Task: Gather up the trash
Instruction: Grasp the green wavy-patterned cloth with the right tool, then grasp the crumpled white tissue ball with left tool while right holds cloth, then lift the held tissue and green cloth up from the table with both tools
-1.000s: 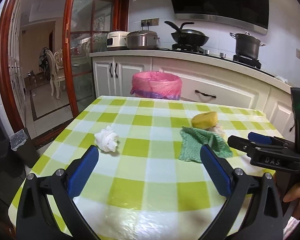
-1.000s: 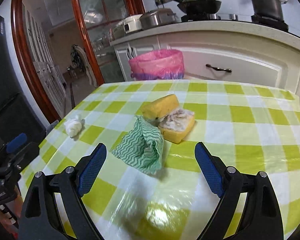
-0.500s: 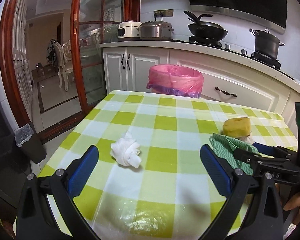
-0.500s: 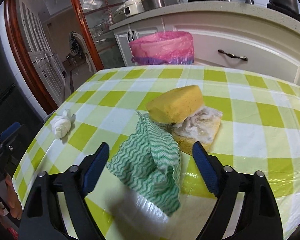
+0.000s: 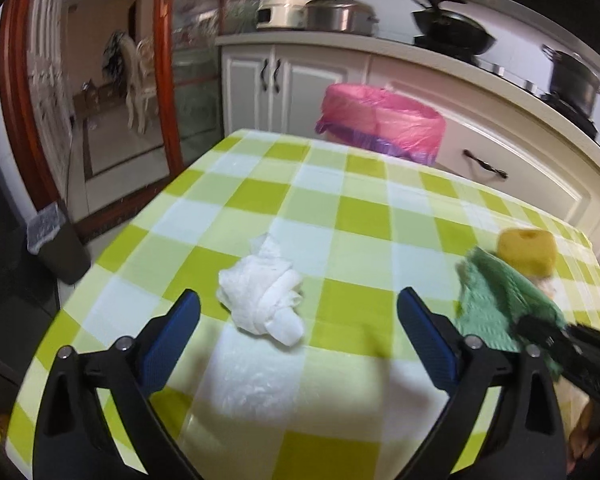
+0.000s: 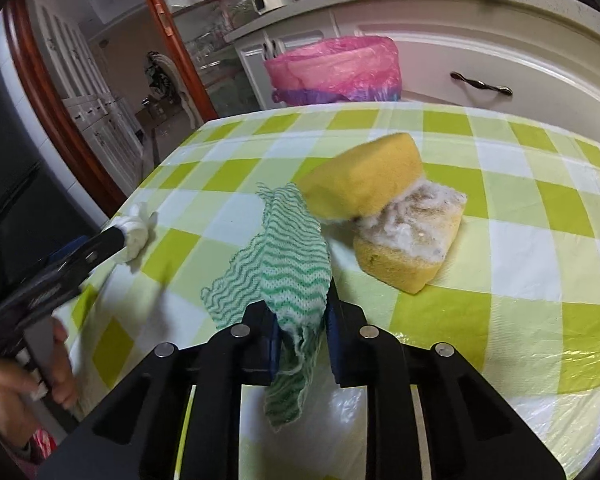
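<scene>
A crumpled white tissue [image 5: 265, 300] lies on the checked tablecloth just ahead of my left gripper [image 5: 298, 320], which is open with the tissue between and slightly beyond its blue pads. My right gripper [image 6: 302, 332] is shut on a green wavy-patterned cloth [image 6: 288, 264], which hangs out both sides of the jaws. Two yellow sponges [image 6: 384, 204], one leaning on the other with dirty white fluff between, lie just beyond the cloth. A bin with a pink bag [image 5: 380, 124] stands past the table's far edge; it also shows in the right wrist view [image 6: 336, 68].
The table [image 5: 340, 208] has a green and white checked plastic cover. White kitchen cabinets [image 5: 500, 160] with pots and a wok on the counter run behind it. A small dark bin [image 5: 56, 240] stands on the floor at the left by a wooden-framed glass door.
My right gripper has moved forward and shut on the green cloth. My left gripper has moved closer to the white tissue, which now sits between its open pads.
</scene>
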The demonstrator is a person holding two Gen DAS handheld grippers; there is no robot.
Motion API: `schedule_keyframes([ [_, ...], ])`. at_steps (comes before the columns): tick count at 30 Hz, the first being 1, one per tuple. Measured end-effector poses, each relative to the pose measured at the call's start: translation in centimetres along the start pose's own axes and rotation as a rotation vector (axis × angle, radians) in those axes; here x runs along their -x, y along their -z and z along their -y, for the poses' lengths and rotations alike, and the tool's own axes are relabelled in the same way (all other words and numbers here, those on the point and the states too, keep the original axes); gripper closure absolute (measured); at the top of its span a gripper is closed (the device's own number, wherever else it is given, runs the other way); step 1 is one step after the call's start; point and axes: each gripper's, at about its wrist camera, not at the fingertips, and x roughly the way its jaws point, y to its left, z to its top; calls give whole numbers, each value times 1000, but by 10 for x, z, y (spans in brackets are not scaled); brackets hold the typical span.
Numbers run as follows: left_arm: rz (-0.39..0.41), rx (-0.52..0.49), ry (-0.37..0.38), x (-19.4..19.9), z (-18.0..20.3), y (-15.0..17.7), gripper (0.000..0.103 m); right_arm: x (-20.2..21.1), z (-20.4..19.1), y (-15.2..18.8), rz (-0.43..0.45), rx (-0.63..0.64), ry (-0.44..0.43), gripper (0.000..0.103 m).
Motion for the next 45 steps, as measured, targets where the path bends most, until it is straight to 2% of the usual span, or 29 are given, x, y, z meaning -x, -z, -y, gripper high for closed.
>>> schedule_keyframes([
  [2, -19, 25, -12, -11, -5, -4, 13, 2, -2, 2, 1, 5, -17, 83],
  [7, -65, 43, -27, -33, -11, -11, 34, 4, -3, 4, 3, -4, -48, 82],
  [9, -96, 57, -17, -41, -14, -13, 44, 5, -2, 4, 4, -8, -54, 82],
  [10, -108, 62, -13, -44, -16, -13, 55, 5, -2, 4, 6, -8, -54, 82],
  [13, -108, 64, -7, -43, -16, -11, 60, 7, -1, 4, 9, -14, -55, 82],
  [15, -100, 55, -6, -38, -14, -8, 67, 9, 0, 5, 13, -16, -51, 82],
  [20, -43, 40, 19, -10, -1, 2, 68, 21, -2, 7, 40, -10, -49, 82],
  [29, 164, -63, 76, 80, 44, 24, 68, 73, -16, 12, 136, 14, -39, 82],
  [35, 276, -115, 145, 138, 74, 42, 68, 120, -23, 23, 227, 54, -8, 82],
  [45, 360, -176, 186, 184, 106, 57, 68, 176, -19, 42, 327, 45, 19, 82],
])
